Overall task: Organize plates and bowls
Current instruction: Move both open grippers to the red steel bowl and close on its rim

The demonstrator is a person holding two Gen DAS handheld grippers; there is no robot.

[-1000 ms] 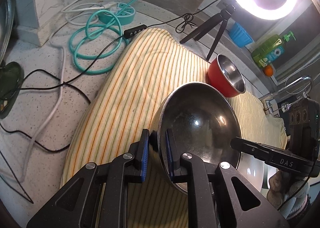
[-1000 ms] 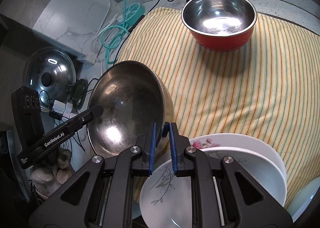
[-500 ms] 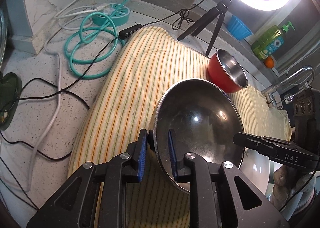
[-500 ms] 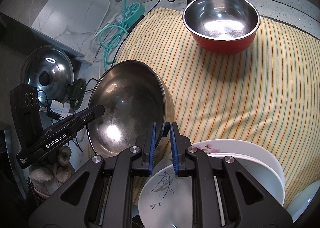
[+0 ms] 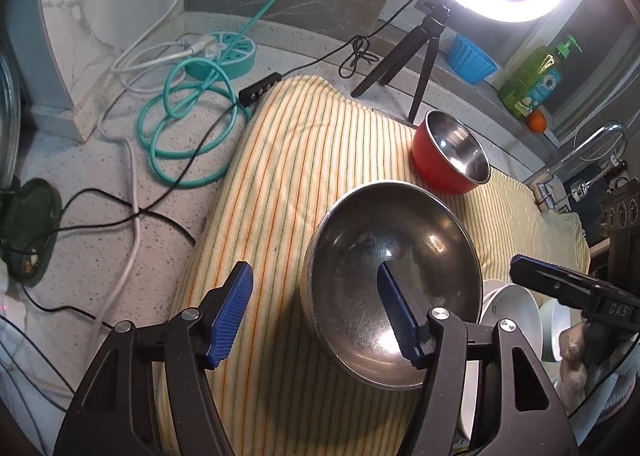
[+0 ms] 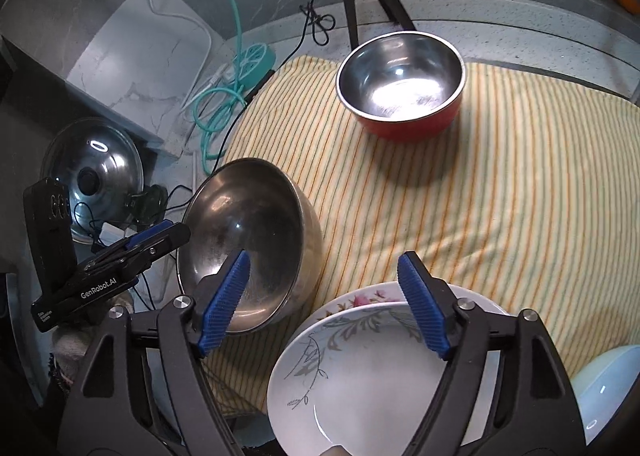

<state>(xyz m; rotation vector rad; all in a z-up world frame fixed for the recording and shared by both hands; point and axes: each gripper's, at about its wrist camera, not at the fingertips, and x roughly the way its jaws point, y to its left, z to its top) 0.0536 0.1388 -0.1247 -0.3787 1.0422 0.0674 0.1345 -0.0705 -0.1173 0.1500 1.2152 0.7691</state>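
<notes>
Your left gripper (image 5: pixel 316 310) has just opened its jaws, and so has your right gripper (image 6: pixel 324 298). Both stand spread wide now and neither one pinches anything. The big steel bowl (image 5: pixel 394 284) sits on the striped cloth (image 5: pixel 304 160), near the front edge, and it leans to one side — it is not flat.

That lean is the first worry. The bowl is round underneath and the cloth is soft and bumpy, so it may rock or roll if you bump it. One blue pad of your left gripper (image 5: pixel 394 312) hangs over the inside of the bowl and the other is outside its rim. If you pull that hand away sideways, the pad may catch the rim and drag the bowl along.

The same goes for the other hand. Your right gripper's left pad (image 6: pixel 224 296) is over the bowl's inside too. Lift both hands up first, I think, and then move them away.

The white plates (image 6: pixel 360 368) lie just beside the bowl, right under your right gripper, and the top one looks tilted. If the steel bowl slides that way it may knock them — plates can chip or slip off the edge.

The red bowl (image 6: pixel 400 92) stands well apart at the back, upright, and seems safe for now.
</notes>
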